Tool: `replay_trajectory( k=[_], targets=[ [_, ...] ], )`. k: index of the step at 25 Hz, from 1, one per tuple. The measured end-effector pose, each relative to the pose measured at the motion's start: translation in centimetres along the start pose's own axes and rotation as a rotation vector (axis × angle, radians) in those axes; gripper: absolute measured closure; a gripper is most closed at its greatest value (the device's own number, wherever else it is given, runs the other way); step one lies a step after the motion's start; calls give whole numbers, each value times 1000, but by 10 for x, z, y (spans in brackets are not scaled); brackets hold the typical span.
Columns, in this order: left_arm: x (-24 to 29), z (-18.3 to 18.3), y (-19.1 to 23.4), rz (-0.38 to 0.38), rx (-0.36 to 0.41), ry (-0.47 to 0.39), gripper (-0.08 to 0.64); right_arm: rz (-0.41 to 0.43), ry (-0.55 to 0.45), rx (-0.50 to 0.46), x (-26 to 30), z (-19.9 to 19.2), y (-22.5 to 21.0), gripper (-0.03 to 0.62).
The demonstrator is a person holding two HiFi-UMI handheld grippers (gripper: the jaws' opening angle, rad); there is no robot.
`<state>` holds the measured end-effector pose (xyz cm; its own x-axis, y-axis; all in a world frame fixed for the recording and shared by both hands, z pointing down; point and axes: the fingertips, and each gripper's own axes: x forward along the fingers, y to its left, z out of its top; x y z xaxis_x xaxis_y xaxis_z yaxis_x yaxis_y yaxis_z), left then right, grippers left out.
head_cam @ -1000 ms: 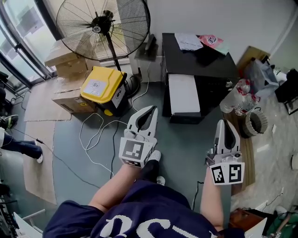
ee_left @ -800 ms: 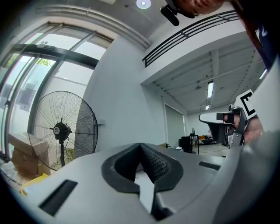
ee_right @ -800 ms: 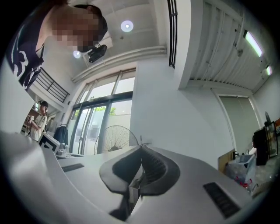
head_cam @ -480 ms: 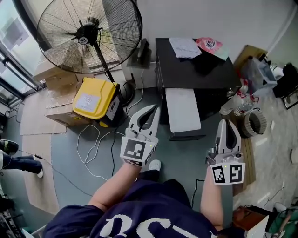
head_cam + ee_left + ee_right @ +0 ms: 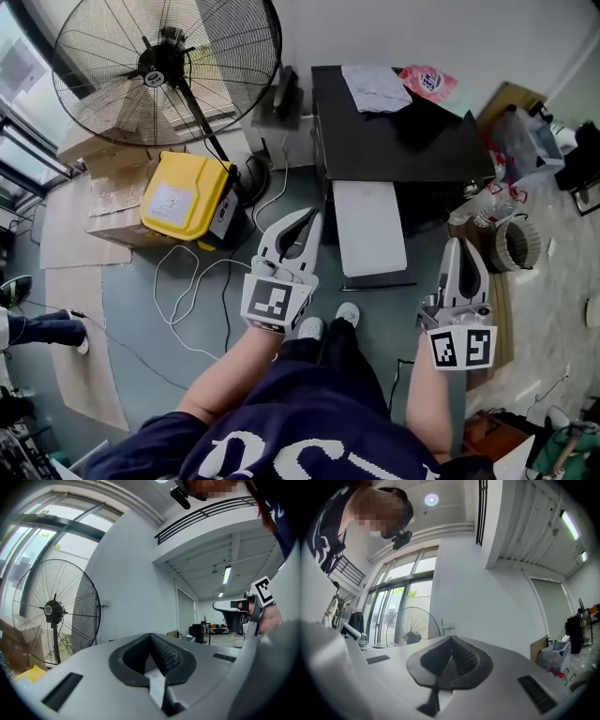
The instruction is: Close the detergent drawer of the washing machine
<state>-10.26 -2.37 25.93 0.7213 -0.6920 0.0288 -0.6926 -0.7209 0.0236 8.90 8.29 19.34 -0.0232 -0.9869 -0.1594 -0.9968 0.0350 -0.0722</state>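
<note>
Your left gripper [image 5: 302, 225] and right gripper [image 5: 459, 248] each have their jaws pressed together, holding nothing. The white detergent drawer [image 5: 368, 225] sticks out of the black washing machine [image 5: 394, 141]'s front. Your grippers hover in front of the machine, one either side of that drawer, touching neither.

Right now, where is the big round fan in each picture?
Head view: the fan fills the top left corner, seen from above.
Left gripper view: the fan stands at the left edge, seen from the side.
Right gripper view: the fan is small, left of centre, in front of the windows.
Shared landmark: the white wall just to the fan's right in every view.
</note>
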Motion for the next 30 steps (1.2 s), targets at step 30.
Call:
replay_trajectory(
  k=[30],
  targets=[
    [106, -42, -7, 154, -6, 51, 541, 231, 97, 57, 102, -66, -98, 577]
  ],
)
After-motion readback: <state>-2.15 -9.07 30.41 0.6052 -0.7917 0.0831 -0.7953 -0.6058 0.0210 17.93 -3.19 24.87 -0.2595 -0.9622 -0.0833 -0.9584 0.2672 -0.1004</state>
